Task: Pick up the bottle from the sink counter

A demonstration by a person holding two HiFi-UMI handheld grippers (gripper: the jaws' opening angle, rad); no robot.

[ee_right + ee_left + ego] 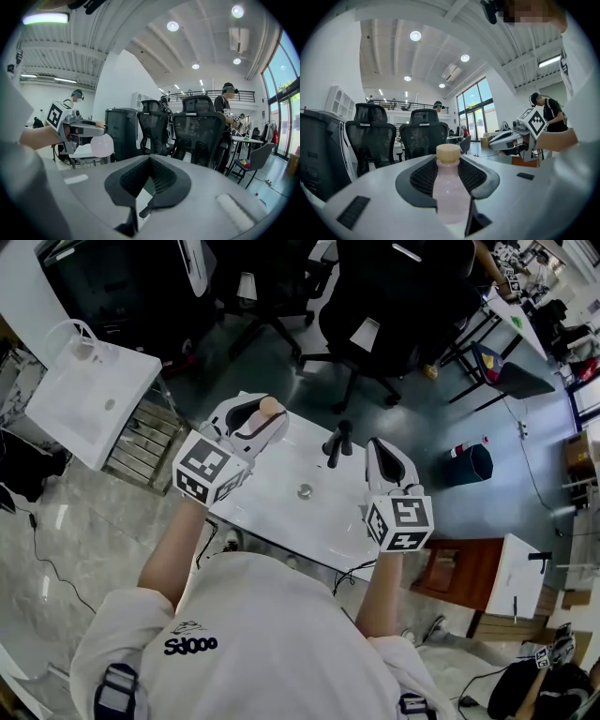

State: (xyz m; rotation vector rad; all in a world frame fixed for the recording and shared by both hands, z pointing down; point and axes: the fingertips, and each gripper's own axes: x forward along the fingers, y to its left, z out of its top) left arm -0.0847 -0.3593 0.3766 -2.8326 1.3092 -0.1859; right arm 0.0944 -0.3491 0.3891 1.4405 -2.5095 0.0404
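A small bottle (450,192) of pale pink liquid with a beige cap (448,153) sits between the black pads of my left gripper (449,164), which is shut on its body. In the head view the left gripper (251,418) is raised over the white sink counter (281,498), with the bottle's cap (270,407) poking out past the fingers. My right gripper (384,451) hovers at the counter's right side, its fingers together and nothing in them. The right gripper view shows its pads (161,176) meeting at the tips, and the held bottle (101,145) off to the left.
A black faucet (337,442) and a drain (305,490) are on the counter between the grippers. A second white basin (89,395) stands at the left. Black office chairs (272,287) lie beyond, with a dark bin (473,463) and a wooden cabinet (455,568) at the right.
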